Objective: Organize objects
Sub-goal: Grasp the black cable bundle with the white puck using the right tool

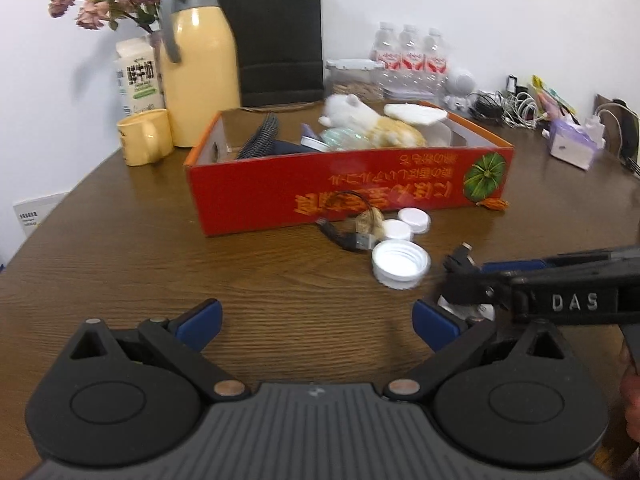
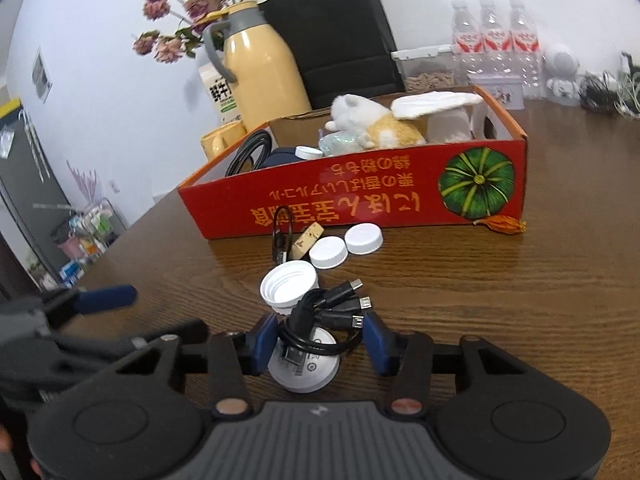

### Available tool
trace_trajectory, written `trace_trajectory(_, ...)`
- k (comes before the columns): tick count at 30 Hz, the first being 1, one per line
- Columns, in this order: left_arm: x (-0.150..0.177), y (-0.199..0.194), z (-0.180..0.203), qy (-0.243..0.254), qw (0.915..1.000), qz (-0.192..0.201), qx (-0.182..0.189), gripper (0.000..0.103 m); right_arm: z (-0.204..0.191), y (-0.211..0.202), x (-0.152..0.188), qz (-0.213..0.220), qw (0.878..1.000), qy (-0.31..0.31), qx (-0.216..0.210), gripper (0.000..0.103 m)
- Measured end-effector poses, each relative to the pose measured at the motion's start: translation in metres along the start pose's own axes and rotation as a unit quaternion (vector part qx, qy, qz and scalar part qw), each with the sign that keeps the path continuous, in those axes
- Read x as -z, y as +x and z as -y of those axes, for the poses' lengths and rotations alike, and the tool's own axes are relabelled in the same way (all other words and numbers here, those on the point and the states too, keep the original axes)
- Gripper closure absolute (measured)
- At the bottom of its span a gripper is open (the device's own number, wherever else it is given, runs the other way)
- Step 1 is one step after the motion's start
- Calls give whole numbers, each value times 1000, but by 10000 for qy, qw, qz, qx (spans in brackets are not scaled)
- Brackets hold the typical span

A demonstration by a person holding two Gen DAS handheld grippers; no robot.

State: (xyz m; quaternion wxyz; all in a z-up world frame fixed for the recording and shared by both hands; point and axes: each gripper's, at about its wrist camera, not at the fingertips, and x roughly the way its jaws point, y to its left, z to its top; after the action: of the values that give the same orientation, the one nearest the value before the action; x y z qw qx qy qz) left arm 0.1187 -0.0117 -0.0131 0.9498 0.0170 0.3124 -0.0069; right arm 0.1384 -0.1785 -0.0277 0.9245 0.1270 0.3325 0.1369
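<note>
right tongs [image 2: 316,342] straddle a coiled black cable [image 2: 320,320] lying on a white disc [image 2: 304,372], pads not clearly pressing it. left tongs [image 1: 316,322] gape wide, empty, over the counter [image 1: 120,248]. white caps [image 1: 400,264] lie beside the red box [image 1: 340,188].

Both wrist cameras low over the counter [image 1: 120,240], angled down along their fingers, close up, both facing the red box [image 1: 348,184] mid-frame and the back wall beyond
</note>
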Motion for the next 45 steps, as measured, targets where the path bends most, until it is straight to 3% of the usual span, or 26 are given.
trace_trajectory(4, -2, 9, 1, -219, 9994, -135, 226, 0, 11, -3, 0, 67, 9996, 258, -18, 58)
trace_trajectory(8, 3, 13, 9, -66, 9989, -270, 366, 0, 18, -3, 0, 75, 9988, 455, -157, 58)
trace_trajectory(14, 4, 10, 19, 103, 9970, -163, 743, 0, 14, -2, 1, 33, 9988, 410, -273, 58)
trace_trajectory(17, 4, 13, 25, 191, 9969, -208, 739, 2, 12, -1, 2, 19, 9987, 398, -325, 58)
trace_trajectory(21, 3, 18, 23, 54, 9951, -283, 942, 17, 10, -1, 3, 19, 9989, 333, -322, 59)
trace_trajectory(26, 6, 13, 27, 178, 9905, -189, 1353, 54, 11, -2, 4, 62, 9991, 328, -276, 59)
trace_trajectory(29, 7, 13, 30, 220, 9905, -129, 1351, 58, 12, -4, 4, 118, 9992, 328, -209, 59)
trace_trajectory(30, 7, 14, 29, 209, 9907, -170, 1337, 64, 13, -6, 5, 151, 9992, 333, -188, 59)
trace_trajectory(31, 8, 14, 31, 292, 9924, -142, 1188, 77, 13, -8, 6, 204, 9992, 325, -122, 59)
trace_trajectory(37, 10, 13, 34, 387, 9942, -105, 1002, 77, 24, -14, 8, 255, 9987, 434, -66, 59)
trace_trajectory(40, 9, 9, 31, 195, 9919, -77, 1256, 75, 23, -14, 10, 239, 9987, 439, -102, 59)
trace_trajectory(43, 8, 4, 32, 117, 9905, 57, 1372, 67, 22, -13, 10, 220, 9986, 449, -177, 59)
trace_trajectory(45, 7, 4, 36, 147, 9908, 44, 1347, 67, 20, -12, 11, 212, 9986, 437, -206, 59)
